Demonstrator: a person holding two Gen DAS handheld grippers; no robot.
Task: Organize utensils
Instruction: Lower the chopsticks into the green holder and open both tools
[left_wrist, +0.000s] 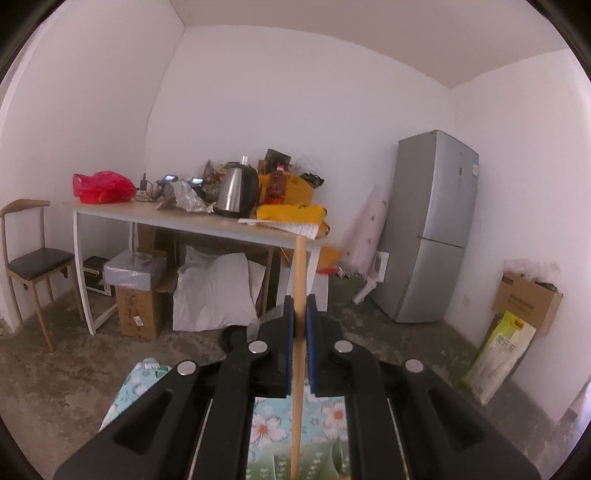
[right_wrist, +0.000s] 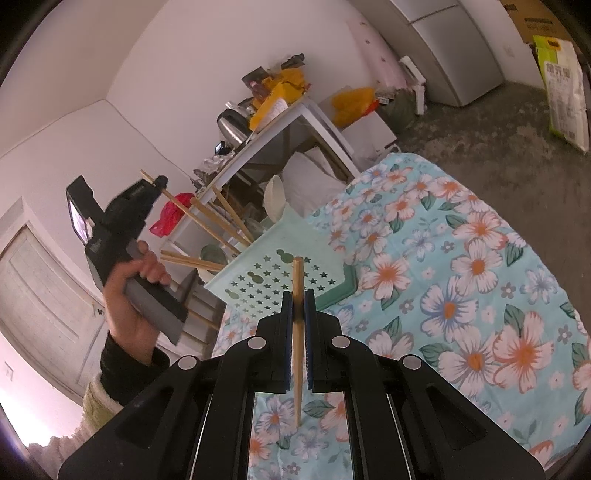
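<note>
Between the right gripper's (right_wrist: 298, 306) clenched jaws sits a thin pale wooden chopstick (right_wrist: 297, 354), just short of the mint-green perforated plastic basket (right_wrist: 280, 266). The left gripper (left_wrist: 300, 314) pinches another chopstick (left_wrist: 298, 369). They look light, stiff and slippery, so I'd grab mid-shaft.

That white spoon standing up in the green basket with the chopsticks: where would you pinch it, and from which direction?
Probably the white spoon is best pinched across the edges of its bowl, coming down from above. The bowl stands clear over the green basket, while the handle is hidden inside and the chopsticks crowd its left.
</note>
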